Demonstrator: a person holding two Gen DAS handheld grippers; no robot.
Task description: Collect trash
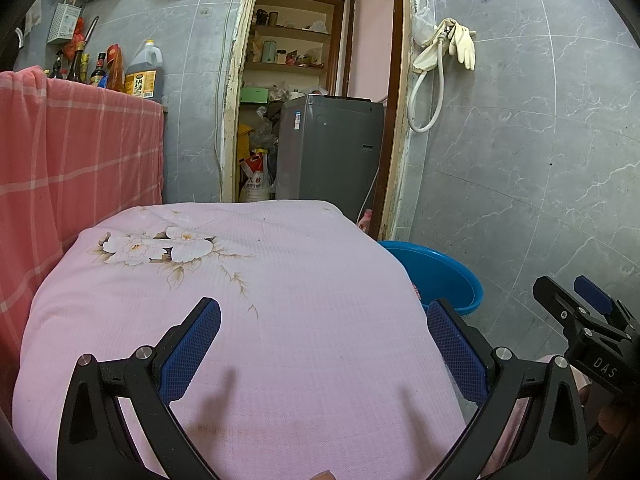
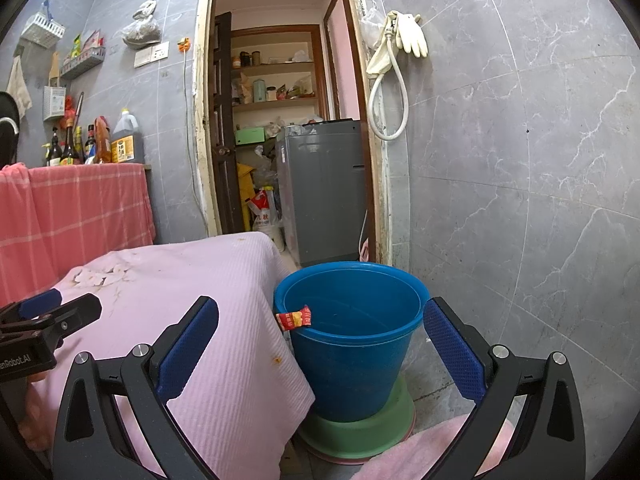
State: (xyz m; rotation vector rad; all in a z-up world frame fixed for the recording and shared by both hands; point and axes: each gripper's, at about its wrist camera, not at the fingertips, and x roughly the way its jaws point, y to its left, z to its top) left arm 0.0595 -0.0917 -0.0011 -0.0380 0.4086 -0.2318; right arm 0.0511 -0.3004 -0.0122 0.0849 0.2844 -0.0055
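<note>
Draped over the near-left rim of the blue plastic bucket (image 2: 352,332), beside the pink-covered table (image 2: 192,300), sits a small red crinkled snack wrapper (image 2: 295,317), half in, half out. Both my left gripper (image 1: 324,348) and right gripper (image 2: 320,344) are spread wide, holding nothing; wrapper looks light, floppy, slick, so I'd pinch its free right end. Bucket's bottom is hidden, table looks bare, wrapper print unreadable.
</note>
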